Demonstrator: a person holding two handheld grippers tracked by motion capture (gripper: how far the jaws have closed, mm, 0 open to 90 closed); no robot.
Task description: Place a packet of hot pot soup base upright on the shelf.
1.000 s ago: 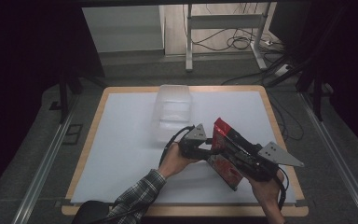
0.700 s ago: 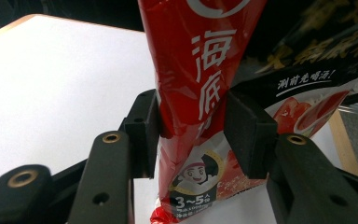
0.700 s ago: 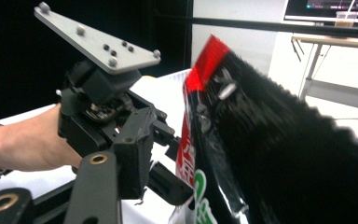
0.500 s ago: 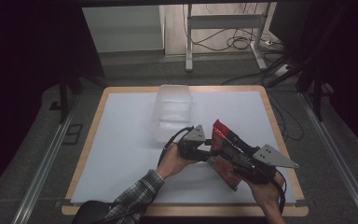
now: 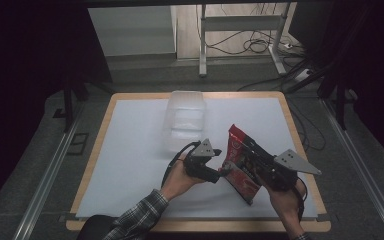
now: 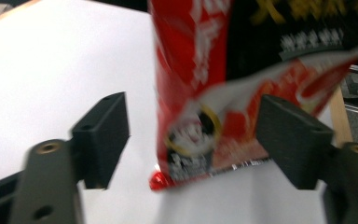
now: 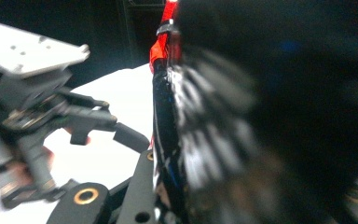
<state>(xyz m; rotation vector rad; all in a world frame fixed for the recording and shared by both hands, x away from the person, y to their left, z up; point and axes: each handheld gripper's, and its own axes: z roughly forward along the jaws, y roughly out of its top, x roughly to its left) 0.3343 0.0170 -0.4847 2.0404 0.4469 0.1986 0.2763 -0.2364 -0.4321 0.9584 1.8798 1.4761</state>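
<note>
Red snack bag (image 5: 240, 162) clamped in right hand-held gripper (image 5: 260, 167).

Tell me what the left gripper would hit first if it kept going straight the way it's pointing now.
Most likely the red and black snack bag. It hangs right ahead of the open left gripper, between its two jaws, and the right gripper holds it up. Depth is hard to judge through the blur, so the gap is unclear.

Dim dark surroundings, brightly lit white mat (image 5: 130, 150), gripper views seemingly motion-blurred
</note>
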